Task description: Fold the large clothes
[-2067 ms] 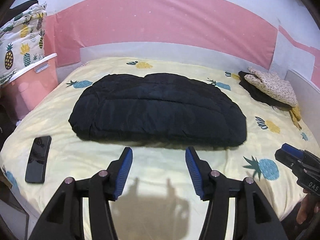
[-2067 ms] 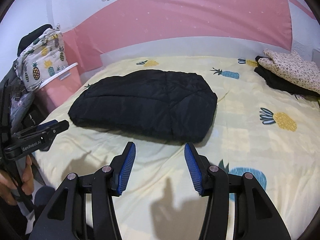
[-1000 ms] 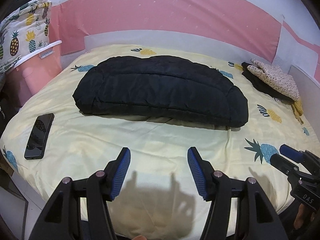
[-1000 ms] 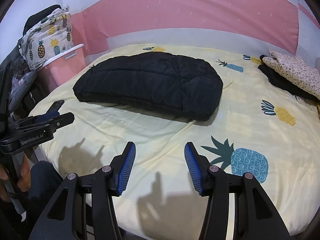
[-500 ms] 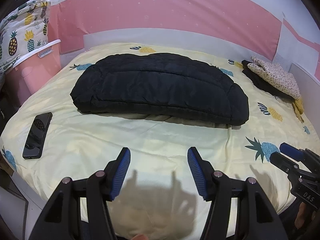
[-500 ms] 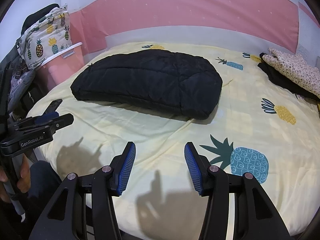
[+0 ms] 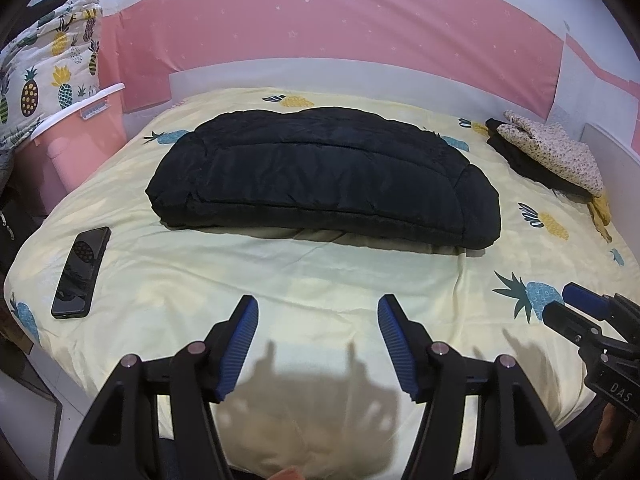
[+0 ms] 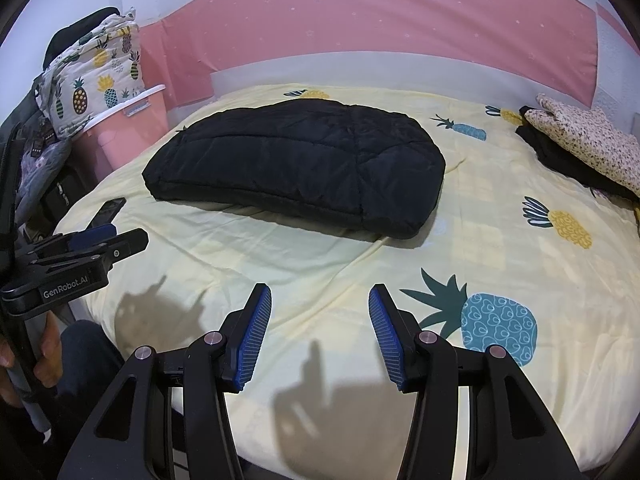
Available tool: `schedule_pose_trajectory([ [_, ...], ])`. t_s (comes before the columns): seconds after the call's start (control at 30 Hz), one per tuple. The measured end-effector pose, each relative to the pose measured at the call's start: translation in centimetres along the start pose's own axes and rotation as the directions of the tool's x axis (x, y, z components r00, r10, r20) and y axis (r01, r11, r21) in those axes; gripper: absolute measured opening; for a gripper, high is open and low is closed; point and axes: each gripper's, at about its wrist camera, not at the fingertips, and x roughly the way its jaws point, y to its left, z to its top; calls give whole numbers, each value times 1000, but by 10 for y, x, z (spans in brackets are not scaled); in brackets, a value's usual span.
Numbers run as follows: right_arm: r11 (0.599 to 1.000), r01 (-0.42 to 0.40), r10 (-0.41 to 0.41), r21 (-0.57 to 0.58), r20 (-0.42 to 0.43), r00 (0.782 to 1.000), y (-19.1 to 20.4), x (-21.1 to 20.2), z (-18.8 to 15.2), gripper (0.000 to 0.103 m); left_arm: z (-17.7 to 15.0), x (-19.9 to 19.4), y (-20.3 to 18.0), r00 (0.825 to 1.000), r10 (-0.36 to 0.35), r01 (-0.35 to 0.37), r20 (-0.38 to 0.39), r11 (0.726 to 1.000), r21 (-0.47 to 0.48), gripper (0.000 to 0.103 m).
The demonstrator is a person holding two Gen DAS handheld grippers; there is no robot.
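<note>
left gripper (image 7: 318,314): my jaws stand apart and have just been opening a touch; nothing between the blue pads, nothing touched, only bare sheet below.
right gripper (image 8: 320,304): my jaws apart, empty, hanging over the near part of the sheet, touching nothing.
black padded jacket (image 7: 324,176): folded into a thick flat bundle, lying mid-bed, well beyond both sets of fingertips; a sliver of grey lining shows under its near edge.
bed sheet (image 7: 280,272): pale yellow, pineapple print, lightly creased near the jacket.
writing: "GenRobot.AI" on the side of my left gripper as seen at the left of the right wrist view; "DAS" on the body of my right gripper at the right edge of the left wrist view.
phone (image 7: 82,272): dark, face up, near left edge of the bed, apart from the jacket.
folded clothes pile (image 7: 552,154): far right corner, speckled cream piece on top of a black one.
pink bin (image 8: 128,128): left of the bed, pineapple-print cloth (image 8: 94,76) heaped on it.
wall (image 7: 340,32): pink band with small stars behind the bed.
</note>
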Motion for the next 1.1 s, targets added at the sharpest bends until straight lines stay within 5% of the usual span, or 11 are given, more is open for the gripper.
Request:
schedule_pose_trajectory([
  [1.1, 1000, 1, -1, -5, -4, 1000, 1, -2, -5, 52, -5, 1, 0, 999, 52, -53, 6, 998, 17, 64],
])
